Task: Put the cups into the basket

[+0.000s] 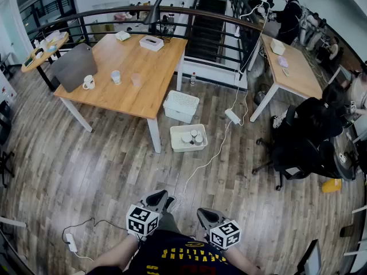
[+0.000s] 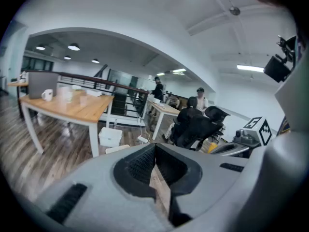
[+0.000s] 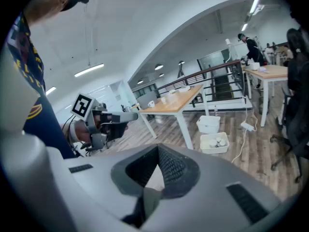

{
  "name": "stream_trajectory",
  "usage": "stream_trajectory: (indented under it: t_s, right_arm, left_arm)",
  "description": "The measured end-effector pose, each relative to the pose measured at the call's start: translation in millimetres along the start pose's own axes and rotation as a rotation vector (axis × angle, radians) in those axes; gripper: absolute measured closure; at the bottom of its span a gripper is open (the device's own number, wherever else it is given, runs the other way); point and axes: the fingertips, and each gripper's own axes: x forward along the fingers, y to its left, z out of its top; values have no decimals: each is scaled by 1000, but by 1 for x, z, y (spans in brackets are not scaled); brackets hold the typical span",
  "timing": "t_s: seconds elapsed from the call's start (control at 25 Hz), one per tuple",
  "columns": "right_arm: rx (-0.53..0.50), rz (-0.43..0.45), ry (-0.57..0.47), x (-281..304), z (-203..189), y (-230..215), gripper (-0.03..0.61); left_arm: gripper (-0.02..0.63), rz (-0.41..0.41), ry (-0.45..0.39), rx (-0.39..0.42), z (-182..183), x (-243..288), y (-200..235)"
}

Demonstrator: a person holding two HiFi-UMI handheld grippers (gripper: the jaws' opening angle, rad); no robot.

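Three cups stand on the wooden table [image 1: 146, 67]: a white mug [image 1: 88, 83], a pale cup [image 1: 116, 77] and a clear cup [image 1: 136, 79]. A white basket [image 1: 175, 145] sits on the floor by the table leg and holds several cups; it also shows as the basket [image 3: 208, 148] in the right gripper view. My left gripper [image 1: 159, 200] and right gripper [image 1: 206, 215] are held low near my body, far from the table. Both are shut with nothing between the jaws, as seen on the left gripper [image 2: 154, 150] and the right gripper [image 3: 157, 152].
A second white basket [image 1: 181, 106] lies upside down beside the table. A power strip [image 1: 232, 116] and its cable cross the floor. A black office chair [image 1: 304, 142] stands to the right, another table [image 1: 295, 67] behind it. A person [image 1: 288, 16] stands far back.
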Motion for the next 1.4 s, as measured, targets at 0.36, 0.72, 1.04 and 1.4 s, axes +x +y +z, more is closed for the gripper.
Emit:
stream_trajectory:
  t_s: [0.36,0.72,1.04,1.4]
  right_arm:
    - [-83,233,80,-14,-56,97,566]
    - [-105,278,98,21,-62,139,566]
    - [-101,129,14,91,13,153,565]
    - [-125,95,22,197,61,217,565]
  left_arm:
    - [603,181,32,-109,-100,-129,-49]
    - [603,186,-8,-136,-92,-153,-16]
    - [603,68,-72,-115,-35,-152,67]
    - [603,49,-106,-118,-16,-201,195]
